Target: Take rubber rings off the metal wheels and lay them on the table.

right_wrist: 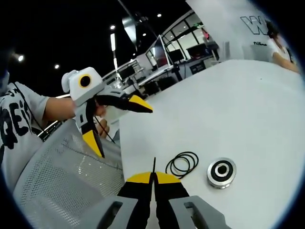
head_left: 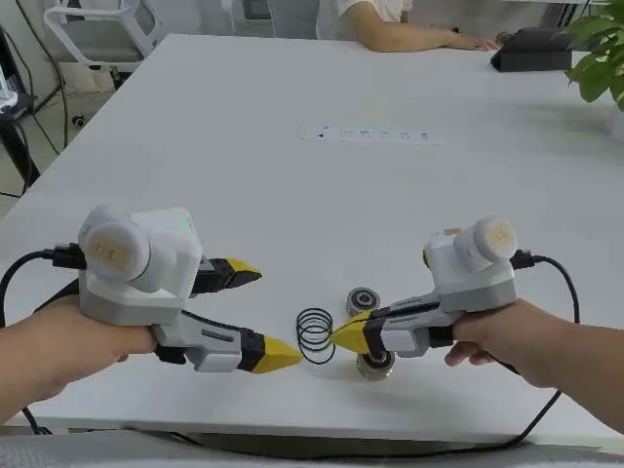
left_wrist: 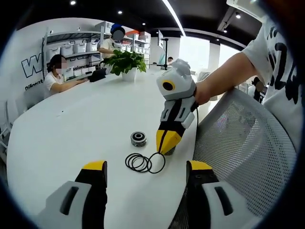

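Note:
Several black rubber rings (head_left: 314,331) lie in a loose pile on the white table (head_left: 292,175), also seen in the left gripper view (left_wrist: 139,163) and the right gripper view (right_wrist: 182,163). A metal wheel (head_left: 363,299) (left_wrist: 138,138) (right_wrist: 221,172) lies flat just beyond them. A second wheel (head_left: 375,366) sits under the right gripper. My right gripper (head_left: 346,334) (right_wrist: 154,175) is shut on a thin rubber ring, which shows edge-on as a black line between its yellow tips at the pile's edge. My left gripper (head_left: 261,314) (left_wrist: 147,167) stands open, its jaws pointing at the pile.
A white power strip (head_left: 370,134) lies mid-table. A person's arm (head_left: 409,39), a black case (head_left: 531,49) and a green plant (head_left: 597,54) are at the far end. A mesh chair (left_wrist: 238,143) stands by the near table edge.

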`<state>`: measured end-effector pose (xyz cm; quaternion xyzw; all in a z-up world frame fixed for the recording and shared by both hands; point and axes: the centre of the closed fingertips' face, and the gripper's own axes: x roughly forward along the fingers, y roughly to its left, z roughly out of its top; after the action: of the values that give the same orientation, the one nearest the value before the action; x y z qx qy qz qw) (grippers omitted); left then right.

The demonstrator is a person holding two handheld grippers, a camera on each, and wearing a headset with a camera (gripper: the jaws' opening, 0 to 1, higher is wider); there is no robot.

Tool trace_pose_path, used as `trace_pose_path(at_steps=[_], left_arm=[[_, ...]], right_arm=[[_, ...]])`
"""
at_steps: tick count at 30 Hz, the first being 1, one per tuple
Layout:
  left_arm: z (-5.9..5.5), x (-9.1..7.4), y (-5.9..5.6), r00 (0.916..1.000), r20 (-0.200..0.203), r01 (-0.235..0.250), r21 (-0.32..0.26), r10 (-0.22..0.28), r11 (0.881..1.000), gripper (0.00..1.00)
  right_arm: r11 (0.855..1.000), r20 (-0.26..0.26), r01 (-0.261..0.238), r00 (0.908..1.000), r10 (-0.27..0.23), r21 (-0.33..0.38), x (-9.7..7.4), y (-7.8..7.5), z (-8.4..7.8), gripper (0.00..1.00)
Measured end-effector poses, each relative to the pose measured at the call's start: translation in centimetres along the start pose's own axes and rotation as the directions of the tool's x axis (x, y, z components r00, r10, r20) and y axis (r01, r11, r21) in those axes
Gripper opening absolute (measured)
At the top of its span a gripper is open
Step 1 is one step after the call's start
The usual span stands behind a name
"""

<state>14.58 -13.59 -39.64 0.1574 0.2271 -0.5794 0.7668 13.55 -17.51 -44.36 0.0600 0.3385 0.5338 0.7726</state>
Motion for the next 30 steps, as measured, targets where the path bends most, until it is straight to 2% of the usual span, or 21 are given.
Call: trace_pose_path(at_steps=[5,16,24,30], left_arm=[[-0.3,-0.6,0.4,0.9999,-0.001,-0.016,-0.01,0.016,1.0,0.65],[-0.7,-1.3,0.8,0.9993,-0.004,-0.038,-0.015,0.038,0.999,0.65],[-0.9,-1.5,1.0,0.9989,-0.011,-0.045,-0.015,0.045,0.999,0.64],[-0.5,-1.3,0.7,0.9991,-0.007,-0.042,-0.011,0.042,0.999,0.64]], right_arm=[[1.0,-0.023,0.003,0.9997,-0.003,-0.013,0.6,0.0,-0.2,0.0],[0.996,-0.071,0.076,0.9943,-0.08,-0.053,0.9,-1.3,-0.7,0.0],[0.991,-0.076,0.112,0.9901,-0.118,-0.074,0.6,-1.9,-0.9,0.06],[0.989,-0.067,0.124,0.9893,-0.13,-0.08,0.1,-2.0,-0.6,0.09]])
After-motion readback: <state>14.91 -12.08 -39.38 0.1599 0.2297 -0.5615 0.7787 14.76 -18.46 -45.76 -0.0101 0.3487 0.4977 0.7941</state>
